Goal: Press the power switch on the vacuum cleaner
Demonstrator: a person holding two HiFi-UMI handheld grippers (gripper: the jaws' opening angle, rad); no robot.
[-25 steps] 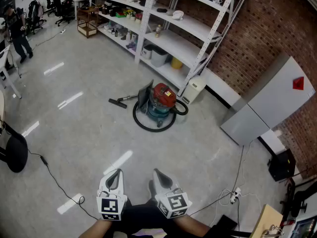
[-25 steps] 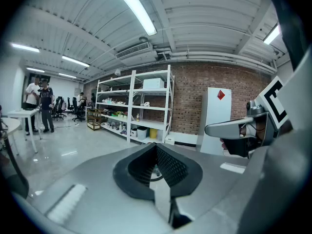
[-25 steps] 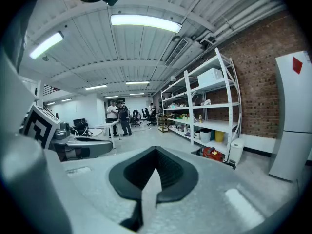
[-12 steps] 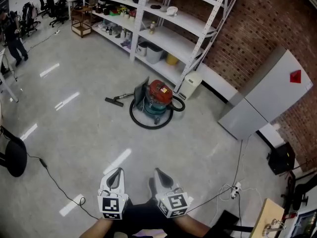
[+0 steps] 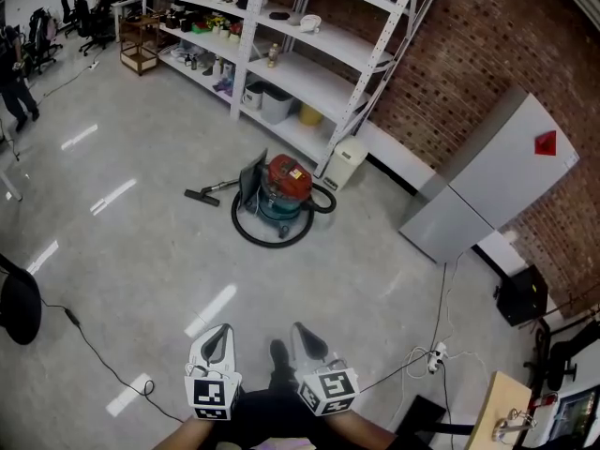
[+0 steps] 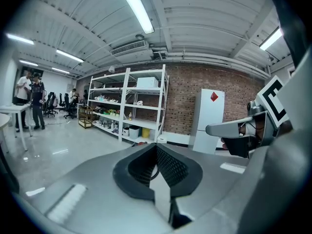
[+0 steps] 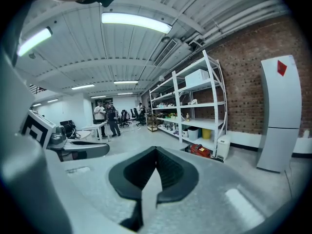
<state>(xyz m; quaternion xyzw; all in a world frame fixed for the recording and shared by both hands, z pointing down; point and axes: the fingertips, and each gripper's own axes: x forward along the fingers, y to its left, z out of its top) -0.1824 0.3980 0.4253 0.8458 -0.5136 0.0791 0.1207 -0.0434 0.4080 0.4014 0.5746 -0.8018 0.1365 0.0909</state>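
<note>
Found vacuum [image 5: 281, 189] standing on floor [image 5: 141, 251] in front of shelving [image 5: 309, 59], well apart from both grippers. Observed canister upright, red top over teal base, long axis vertical, top facing up. Could not make out the power switch from any view. Noted black hose [image 5: 251, 240] looped on the floor round the canister's near side. Noted nozzle [image 5: 198, 195] lying out toward picture left, giving the set as a whole a left-to-right stretch along the shelving front. Logged a white box [image 5: 344, 163] just beside the vacuum, at the foot of the shelving. Recorded brick wall [image 5: 469, 54] behind, and a tall white cabinet [image 5: 492, 190] with a red diamond mark further right. Sighted a power strip [image 5: 434, 357] on the floor at lower right. Spotted a person [image 5: 14, 68] standing at the far left edge.

Located left gripper [image 5: 219, 334] and right gripper [image 5: 302, 334] low in the head view, side by side, close to the body, tips pointing forward toward the vacuum. Confirmed in the left gripper view fingers pressed together with nothing between. Confirmed the same in the right gripper view: fingers closed tip to tip, empty, with the vacuum in sight beyond them by the shelving.
</note>
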